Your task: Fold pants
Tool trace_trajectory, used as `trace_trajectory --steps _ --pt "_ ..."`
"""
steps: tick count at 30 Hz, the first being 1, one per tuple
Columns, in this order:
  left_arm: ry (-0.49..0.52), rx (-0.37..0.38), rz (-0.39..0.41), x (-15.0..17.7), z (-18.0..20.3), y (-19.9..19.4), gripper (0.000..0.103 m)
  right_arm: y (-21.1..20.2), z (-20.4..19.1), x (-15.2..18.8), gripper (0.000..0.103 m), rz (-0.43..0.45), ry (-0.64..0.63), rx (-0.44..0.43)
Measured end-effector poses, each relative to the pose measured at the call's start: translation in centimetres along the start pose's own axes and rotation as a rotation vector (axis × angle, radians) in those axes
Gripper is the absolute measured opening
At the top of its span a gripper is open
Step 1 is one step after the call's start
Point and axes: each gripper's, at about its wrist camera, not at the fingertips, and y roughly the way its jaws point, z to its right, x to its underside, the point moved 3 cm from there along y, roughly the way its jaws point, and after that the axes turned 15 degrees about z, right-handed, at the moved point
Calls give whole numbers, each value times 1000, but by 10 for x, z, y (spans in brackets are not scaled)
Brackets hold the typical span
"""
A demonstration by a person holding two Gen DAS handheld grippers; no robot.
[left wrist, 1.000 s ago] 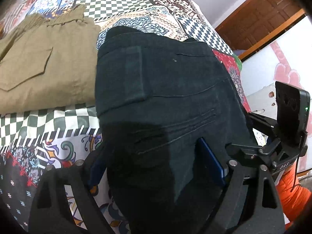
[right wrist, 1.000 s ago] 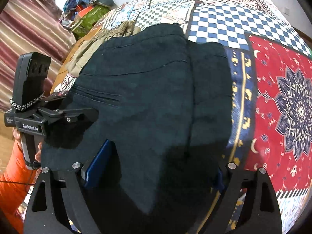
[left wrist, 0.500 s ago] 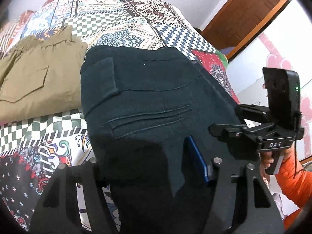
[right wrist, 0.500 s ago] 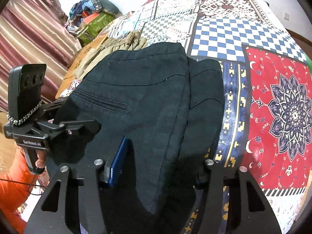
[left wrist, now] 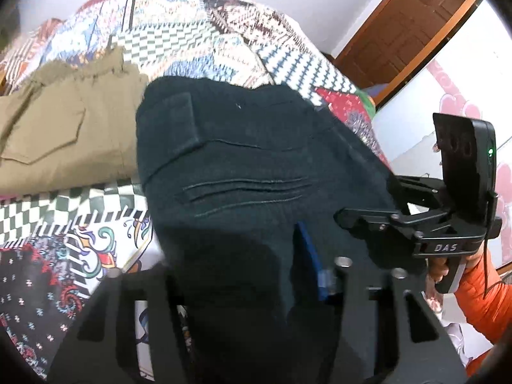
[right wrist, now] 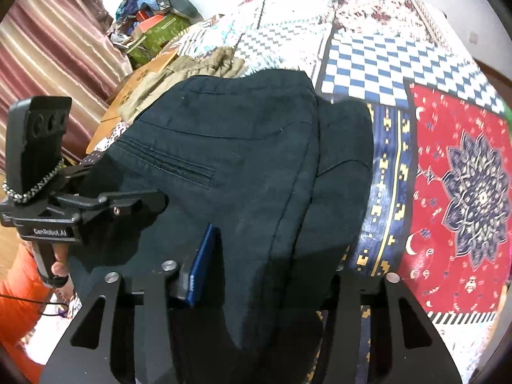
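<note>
Dark navy pants (left wrist: 243,166) lie folded on the patchwork bedspread, back pocket up; they also show in the right wrist view (right wrist: 243,166). My left gripper (left wrist: 236,265) has its jaws apart with the near edge of the pants between them; only its right blue pad (left wrist: 308,252) shows, the left one is hidden by cloth. My right gripper (right wrist: 265,256) stands the same way at the other near corner, its left blue pad (right wrist: 201,259) visible. Each gripper appears in the other's view: the right one (left wrist: 368,217) and the left one (right wrist: 140,198).
Folded khaki pants (left wrist: 64,134) lie left of the dark pants. The patchwork bedspread (right wrist: 448,176) stretches to the right. A pile of clutter (right wrist: 153,25) sits beyond the bed by a striped curtain. A wooden door (left wrist: 409,28) is at the far right.
Both grippers have pulled back toward the near edge of the pants and risen a little, their jaws staying apart. The pants lie still, more of them now in view.
</note>
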Motion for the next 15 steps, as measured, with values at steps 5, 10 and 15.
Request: trace_trajectory --steps 5,10,15 --pt "10 12 34 -4 9 -22 27 -10 -4 -7 33 33 37 -13" --pt "25 -3 69 -9 18 -41 26 -26 -20 -16 31 79 1 -15" --pt "14 -7 126 -13 18 -74 26 -37 -36 -26 30 123 -30 -26"
